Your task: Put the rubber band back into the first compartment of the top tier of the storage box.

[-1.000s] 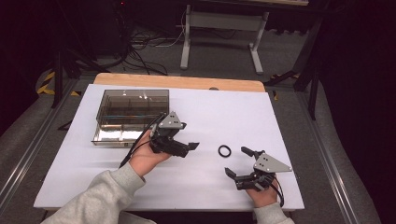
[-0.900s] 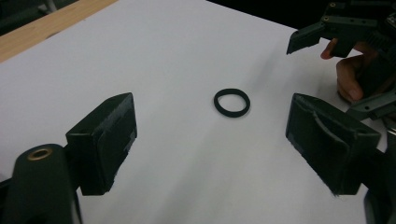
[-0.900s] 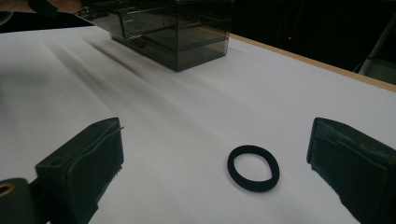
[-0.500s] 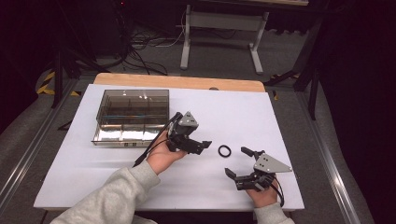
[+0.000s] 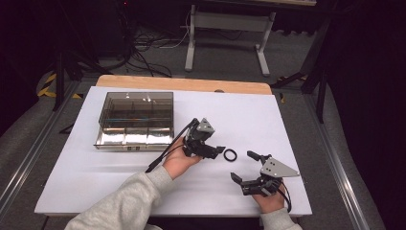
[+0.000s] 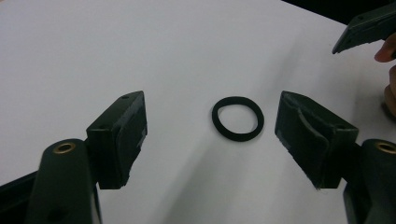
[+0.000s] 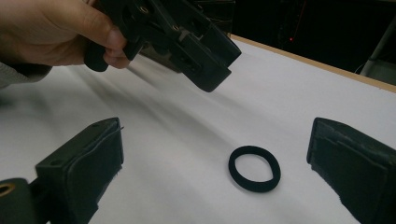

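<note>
A black elastic ring [image 5: 230, 155] lies flat on the white table [image 5: 95, 182], right of centre. My left gripper [image 5: 218, 150] hovers just left of it, pointing at it. In the left gripper view the ring [image 6: 237, 119] lies a little ahead of the left gripper [image 6: 212, 133], touching neither pad. Its jaws have just been closing a little and stand open with nothing between them. My right gripper [image 5: 243, 166] rests open near the front right edge. From the right gripper [image 7: 215, 168], the ring [image 7: 254, 168] lies ahead and the left gripper [image 7: 187, 42] hangs above it.
A clear plastic box [image 5: 136, 120] with several compartments stands at the back left of the table. A wooden strip [image 5: 182, 84] runs along the far edge. Beyond it are dark floor, cables and a metal stand.
My left hand has moved right and down from beside the box to just left of the ring. The right gripper and the ring have stayed in place.
</note>
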